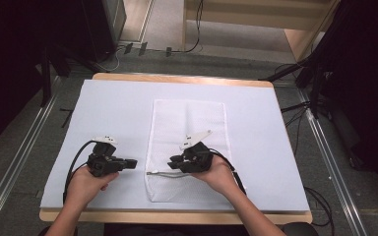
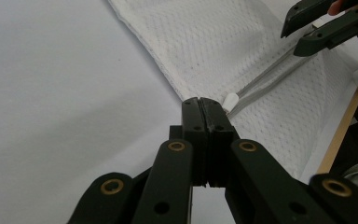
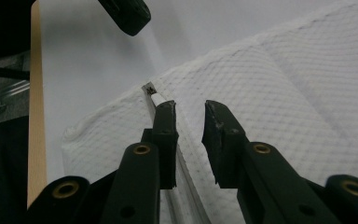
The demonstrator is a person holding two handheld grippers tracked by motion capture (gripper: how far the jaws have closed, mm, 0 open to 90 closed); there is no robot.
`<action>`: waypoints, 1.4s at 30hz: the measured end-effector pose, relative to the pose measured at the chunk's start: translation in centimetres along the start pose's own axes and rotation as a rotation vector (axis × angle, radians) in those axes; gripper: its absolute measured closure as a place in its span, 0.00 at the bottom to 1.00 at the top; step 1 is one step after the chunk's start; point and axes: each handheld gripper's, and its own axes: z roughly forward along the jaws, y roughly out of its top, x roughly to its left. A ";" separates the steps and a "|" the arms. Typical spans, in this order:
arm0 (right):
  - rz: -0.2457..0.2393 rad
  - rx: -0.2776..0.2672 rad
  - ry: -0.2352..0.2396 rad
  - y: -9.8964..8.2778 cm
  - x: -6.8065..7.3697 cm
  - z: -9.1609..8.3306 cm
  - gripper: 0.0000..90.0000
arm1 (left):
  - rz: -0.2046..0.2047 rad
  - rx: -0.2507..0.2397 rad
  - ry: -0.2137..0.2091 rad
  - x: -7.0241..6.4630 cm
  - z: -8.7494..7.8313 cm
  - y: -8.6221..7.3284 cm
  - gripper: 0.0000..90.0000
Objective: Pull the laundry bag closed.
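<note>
White mesh laundry bag (image 1: pixel 187 147), rectangular, lies flat near centre of the pale blue-white sheet (image 1: pixel 113 113) covering the wooden bench (image 1: pixel 177 216), long side running away from the person. Grey zipper (image 1: pixel 165 173) runs across the bag near its near end, w/ a small white pull tab (image 2: pixel 231 100) at the bag's left edge.

Left tool (image 1: pixel 129 162) sits just left of the bag's left edge, pointing right toward it. In left gripper view its jaws are pressed together, no gap visible, tips right at the bag's edge beside the pull tab; can't tell if any mesh is pinched between them.

Right tool (image 1: pixel 175 162) is over the bag's near part, above the zipper line, pointing left. In right gripper view (image 3: pixel 189 116) jaws stand a narrow gap apart, nothing between them; left jaw tip sits just by the pull tab (image 3: pixel 157 99) and zipper (image 3: pixel 184 186), mesh below.

Both tools face each other, near but apart. Person's hands (image 1: pixel 86 184) grip them from the bench's near edge, black cables trailing back along the wrists.
</note>
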 end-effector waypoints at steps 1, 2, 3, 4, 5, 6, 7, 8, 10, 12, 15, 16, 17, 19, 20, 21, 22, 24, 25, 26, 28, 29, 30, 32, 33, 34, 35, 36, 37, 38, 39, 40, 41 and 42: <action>-0.011 0.005 0.006 0.2 0.1 0.3 0.87 | -0.003 0.000 -0.004 0.0 0.1 0.0 1.00; -0.015 0.004 0.013 0.4 0.2 0.5 0.87 | -0.005 0.003 -0.001 0.0 0.1 0.0 1.00; -0.017 0.006 0.020 0.6 0.3 0.8 0.88 | -0.005 0.002 -0.003 0.0 0.2 0.0 1.00; -0.022 0.006 0.023 0.8 0.4 1.0 0.88 | -0.008 0.004 -0.006 0.0 0.2 0.0 1.00; -0.029 0.009 0.025 1.0 0.4 1.3 0.88 | -0.008 0.003 -0.006 0.0 0.2 0.0 1.00; -0.027 0.014 0.024 1.2 0.5 1.6 0.88 | -0.008 0.004 -0.007 0.0 0.2 0.0 1.00; -0.032 0.018 0.028 1.3 0.5 1.9 0.89 | -0.007 0.005 -0.007 0.1 0.2 0.0 1.00; -0.041 0.021 0.028 1.4 0.6 2.2 0.90 | -0.008 0.007 -0.007 0.1 0.2 0.0 1.00; -0.052 0.031 0.040 1.7 0.8 2.8 0.92 | -0.010 0.006 -0.010 0.1 0.2 0.0 1.00; -0.064 0.039 0.046 2.0 1.0 3.4 0.92 | -0.012 0.004 -0.010 0.2 0.2 0.0 1.00; -0.071 0.056 0.055 2.2 1.2 4.4 0.92 | -0.013 0.005 -0.010 0.2 0.3 0.0 1.00; -0.075 0.059 0.058 2.2 1.1 4.7 0.92 | -0.015 0.001 -0.011 0.2 0.4 0.0 1.00; -0.072 0.065 0.062 2.2 1.2 5.0 0.92 | -0.018 0.000 -0.012 0.2 0.4 0.0 1.00; -0.077 0.076 0.063 2.1 1.2 5.6 0.91 | -0.026 0.000 -0.015 0.3 0.6 0.1 1.00; -0.072 0.079 0.063 2.1 1.2 5.8 0.89 | -0.032 -0.001 -0.015 0.3 0.7 0.1 1.00; -0.071 0.081 0.068 2.0 1.2 6.0 0.87 | -0.033 -0.003 -0.018 0.3 0.9 0.2 1.00; -0.073 0.085 0.073 2.0 1.2 6.2 0.86 | -0.033 0.001 -0.016 0.2 1.0 0.2 1.00; -0.070 0.094 0.073 1.8 1.2 6.5 0.84 | -0.029 0.003 -0.019 0.1 1.3 0.3 1.00; -0.073 0.095 0.074 1.7 1.2 6.7 0.84 | -0.028 0.005 -0.021 0.1 1.4 0.4 1.00; -0.073 0.099 0.070 1.6 1.2 6.8 0.83 | -0.024 0.009 -0.021 0.0 1.5 0.3 1.00; -0.073 0.084 0.068 1.5 1.2 6.9 0.81 | -0.019 0.021 -0.021 -0.2 1.9 0.3 1.00; -0.073 0.081 0.066 1.4 1.2 6.8 0.82 | -0.016 0.027 -0.019 -0.3 2.0 0.4 1.00; -0.076 0.075 0.062 1.3 1.3 6.8 0.86 | -0.017 0.029 -0.024 -0.3 2.3 0.4 1.00; -0.093 0.073 0.059 1.1 1.5 6.7 0.90 | -0.017 0.039 -0.023 -0.4 2.6 0.4 1.00; -0.109 0.078 0.061 1.1 1.7 6.6 0.92 | -0.010 0.043 -0.023 -0.5 2.8 0.5 1.00; -0.118 0.079 0.057 1.0 1.9 6.7 0.93 | -0.012 0.047 -0.018 -0.6 3.0 0.5 1.00; -0.124 0.077 0.047 0.9 2.1 6.6 0.93 | -0.010 0.054 -0.020 -0.6 3.2 0.6 1.00; -0.124 0.073 0.041 0.9 2.2 6.6 0.92 | -0.003 0.059 -0.019 -0.6 3.4 0.6 1.00; -0.117 0.072 0.044 0.8 2.1 6.6 0.92 | 0.003 0.070 -0.014 -0.7 3.5 0.6 1.00; -0.104 0.068 0.047 0.8 2.1 6.6 0.91 | 0.002 0.078 -0.019 -0.7 3.7 0.6 1.00; -0.094 0.066 0.051 0.8 2.0 6.7 0.89 | -0.003 0.082 -0.016 -0.7 3.9 0.6 1.00; -0.081 0.060 0.063 0.7 1.9 6.7 0.85 | 0.000 0.083 -0.018 -0.7 4.0 0.6 1.00; -0.072 0.053 0.062 0.7 1.8 6.7 0.83 | -0.001 0.086 -0.017 -0.7 4.0 0.6 1.00; -0.067 0.052 0.060 0.8 1.9 6.8 0.84 | 0.000 0.085 -0.016 -0.7 4.1 0.5 1.00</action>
